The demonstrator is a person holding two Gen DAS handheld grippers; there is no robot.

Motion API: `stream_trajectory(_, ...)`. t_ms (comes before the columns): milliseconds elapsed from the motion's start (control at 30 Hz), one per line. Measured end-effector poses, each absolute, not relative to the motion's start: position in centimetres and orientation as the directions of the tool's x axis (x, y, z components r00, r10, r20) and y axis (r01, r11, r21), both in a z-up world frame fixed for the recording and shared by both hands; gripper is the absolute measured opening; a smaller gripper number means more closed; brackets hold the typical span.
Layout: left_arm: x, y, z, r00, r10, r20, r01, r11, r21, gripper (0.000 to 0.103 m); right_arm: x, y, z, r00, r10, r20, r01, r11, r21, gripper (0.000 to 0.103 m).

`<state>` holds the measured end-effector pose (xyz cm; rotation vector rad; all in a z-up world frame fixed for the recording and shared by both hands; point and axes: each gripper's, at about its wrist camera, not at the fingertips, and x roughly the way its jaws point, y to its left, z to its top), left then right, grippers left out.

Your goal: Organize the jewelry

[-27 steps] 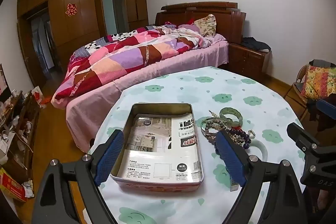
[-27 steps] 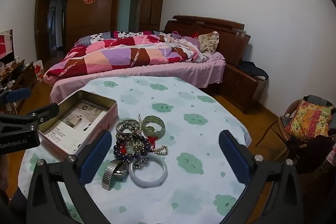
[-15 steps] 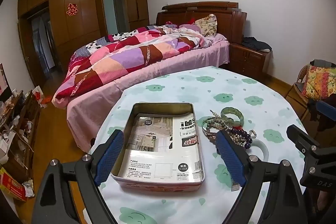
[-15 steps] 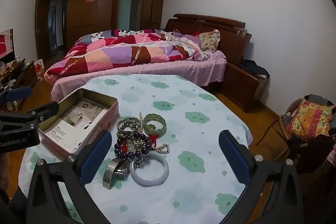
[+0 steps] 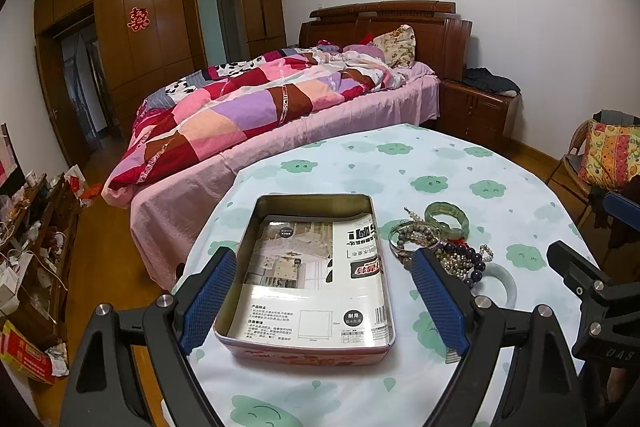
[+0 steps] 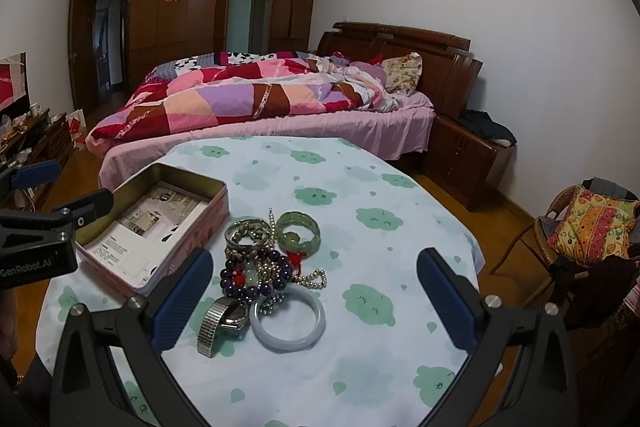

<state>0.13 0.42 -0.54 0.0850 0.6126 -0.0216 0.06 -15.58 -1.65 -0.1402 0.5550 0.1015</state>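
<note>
Jewelry heap (image 6: pixel 267 269) sits on the table (image 6: pixel 380 187), just right of the open tin box (image 6: pixel 160 227), not yet sorted; box holds only a printed paper liner.

Right claw (image 6: pixel 314 301): spread wide, nothing between the pads, angled down over the table. The heap lies ahead of it and toward its left finger (image 6: pixel 182 301). Nearest piece is the pale bangle (image 6: pixel 287 319), lying flat, partly between the fingers. Silver watch (image 6: pixel 222 321) lies just left of the bangle, its band running roughly toward the camera.

Left claw (image 5: pixel 324 303): also spread and empty, framing the near end of the tin box (image 5: pixel 308 275). The heap is off beyond its right finger (image 5: pixel 438 301). Judgement: the right hand is better placed for the first pick.

Materials:
- pale bangle: smooth, glossy, rigid ring, likely slippery
- green bangle (image 6: pixel 298 231): mottled stone look, at the far edge
- dark purple beads (image 6: pixel 256 277): round, strung, limp
- pearl-like strand (image 6: pixel 314 279): trailing right
- watch band: ribbed metal, flexible

Pieces overlap; lifting one may drag another.
</note>
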Motion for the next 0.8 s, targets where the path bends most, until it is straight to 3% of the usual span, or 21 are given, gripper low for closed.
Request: stream_trajectory(800,0.22,0.28,-0.78,0.815,0.013,-0.580,0.043,0.996,0.083,0.089,0.04,-15.32,-2.39,0.832,0.063,-0.552,-0.144,0.984,-0.106,0.103)
